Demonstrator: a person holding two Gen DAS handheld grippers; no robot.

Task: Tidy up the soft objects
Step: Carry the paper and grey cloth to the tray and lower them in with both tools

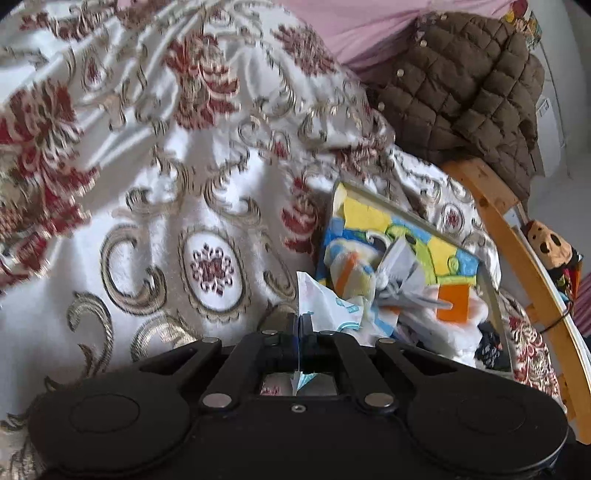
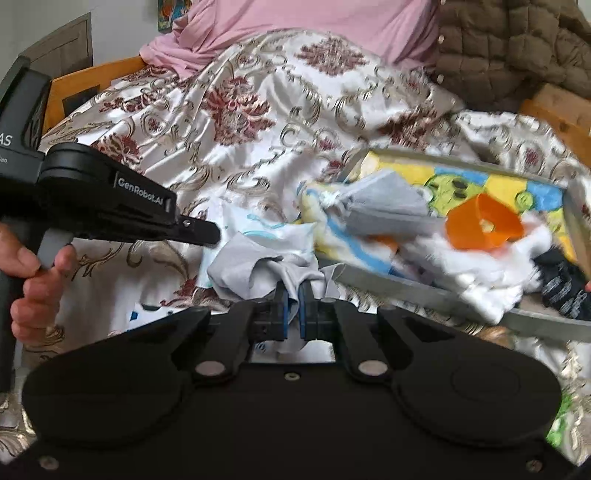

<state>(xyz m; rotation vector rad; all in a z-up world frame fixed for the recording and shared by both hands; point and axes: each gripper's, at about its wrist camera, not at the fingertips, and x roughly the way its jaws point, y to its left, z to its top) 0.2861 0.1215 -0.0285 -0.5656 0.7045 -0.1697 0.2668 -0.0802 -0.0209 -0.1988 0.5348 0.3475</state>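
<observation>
White cloth [image 2: 291, 258] between right gripper [image 2: 294, 295]

I am in a home, it looks like a bedroom. Before me lies a satin bedspread [image 1: 207, 206] with red flowers and gold scrolls, spread over a bed with a wooden frame [image 1: 517, 236]. A brown quilted jacket [image 1: 469, 85] lies on the bed's corner, beside pink cloth [image 2: 314, 29]. A tray [image 2: 406, 288] with a cartoon towel holds small clothes. A door [image 2: 62, 48] stands behind.
</observation>
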